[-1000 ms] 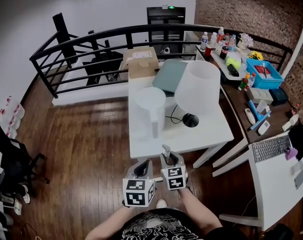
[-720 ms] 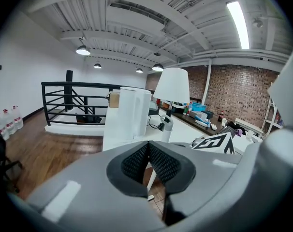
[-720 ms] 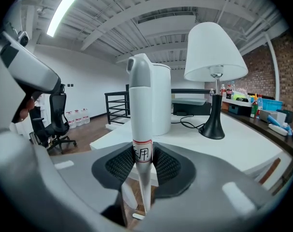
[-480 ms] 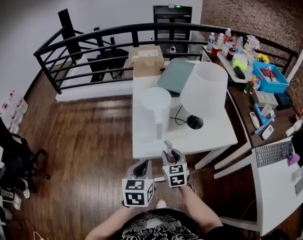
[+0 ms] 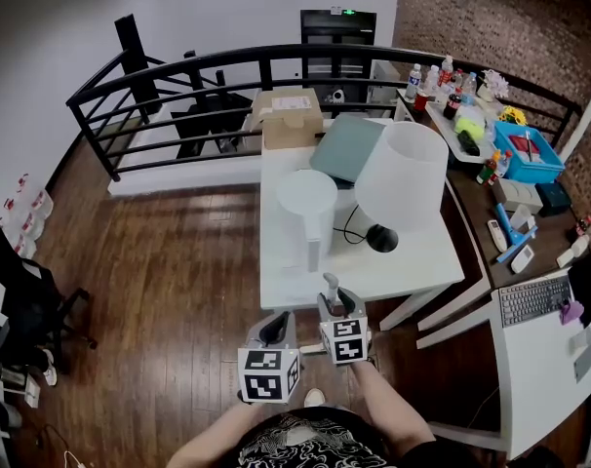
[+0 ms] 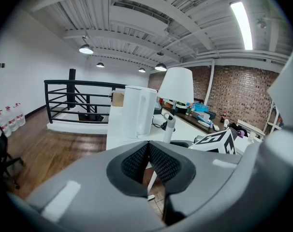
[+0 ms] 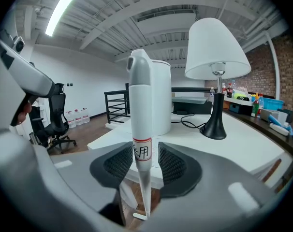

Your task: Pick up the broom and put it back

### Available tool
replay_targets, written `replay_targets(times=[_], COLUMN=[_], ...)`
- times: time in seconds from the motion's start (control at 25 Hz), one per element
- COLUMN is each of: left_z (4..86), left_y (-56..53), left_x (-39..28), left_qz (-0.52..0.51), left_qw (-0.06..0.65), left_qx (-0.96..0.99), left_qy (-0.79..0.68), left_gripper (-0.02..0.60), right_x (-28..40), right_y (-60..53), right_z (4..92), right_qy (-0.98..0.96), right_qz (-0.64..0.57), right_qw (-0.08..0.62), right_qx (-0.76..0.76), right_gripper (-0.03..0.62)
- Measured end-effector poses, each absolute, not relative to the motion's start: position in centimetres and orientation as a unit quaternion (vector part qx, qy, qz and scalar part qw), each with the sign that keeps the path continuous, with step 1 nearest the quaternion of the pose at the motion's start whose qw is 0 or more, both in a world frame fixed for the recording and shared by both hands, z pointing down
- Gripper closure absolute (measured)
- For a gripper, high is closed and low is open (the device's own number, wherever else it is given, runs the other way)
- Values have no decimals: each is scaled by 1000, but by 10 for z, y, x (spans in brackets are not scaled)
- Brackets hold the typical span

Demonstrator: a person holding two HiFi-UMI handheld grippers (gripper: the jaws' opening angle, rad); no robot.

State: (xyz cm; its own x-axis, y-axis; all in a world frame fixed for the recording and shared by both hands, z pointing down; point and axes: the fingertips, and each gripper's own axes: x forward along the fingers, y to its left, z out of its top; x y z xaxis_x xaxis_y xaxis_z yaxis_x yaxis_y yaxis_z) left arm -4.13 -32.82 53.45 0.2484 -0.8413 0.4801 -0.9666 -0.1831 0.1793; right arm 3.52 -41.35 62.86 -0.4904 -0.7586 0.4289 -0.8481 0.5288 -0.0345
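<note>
Now right gripper jaws just opening, broom handle loose between; left gripper pressed together.

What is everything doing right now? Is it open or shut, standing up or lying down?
Left gripper, shut, empty.
Right gripper, open; its jaws have just been opening, with the broom between them.
Broom, upright, not squeezed.
Lamp, upright.
Box, closed.
</note>
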Motion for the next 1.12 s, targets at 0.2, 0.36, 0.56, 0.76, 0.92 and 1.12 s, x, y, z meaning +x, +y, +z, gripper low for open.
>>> replay_targets(times=[0.2, 0.36, 0.56, 0.76, 0.92, 1.12], left_z=[531, 528, 521, 510, 501, 488], left_y=[-323, -313, -296, -279, -266, -249], left_x=[-42, -41, -40, -45, -51, -64], left_qz=[135, 134, 132, 125, 115, 103], left_qw=[228, 224, 218, 211, 202, 189], left_qx=[761, 769, 779, 788, 792, 794], left_qy=[-592, -583, -572, -565, -564, -569], left_gripper=[577, 577, 577, 577, 577, 577], right_x=[44, 54, 53, 38, 23, 2], right_y=[-405, -389, -359, -330, -304, -276], right_z=[616, 598, 572, 539, 517, 486], right_qy=[-849, -839, -834, -839, -844, -855], right_qz=[119, 124, 119, 99, 82, 67], right_qw=[173, 150, 131, 112, 99, 72], right_qx=[486, 509, 522, 523, 520, 510], right_gripper=[461, 461, 462, 493, 527, 570])
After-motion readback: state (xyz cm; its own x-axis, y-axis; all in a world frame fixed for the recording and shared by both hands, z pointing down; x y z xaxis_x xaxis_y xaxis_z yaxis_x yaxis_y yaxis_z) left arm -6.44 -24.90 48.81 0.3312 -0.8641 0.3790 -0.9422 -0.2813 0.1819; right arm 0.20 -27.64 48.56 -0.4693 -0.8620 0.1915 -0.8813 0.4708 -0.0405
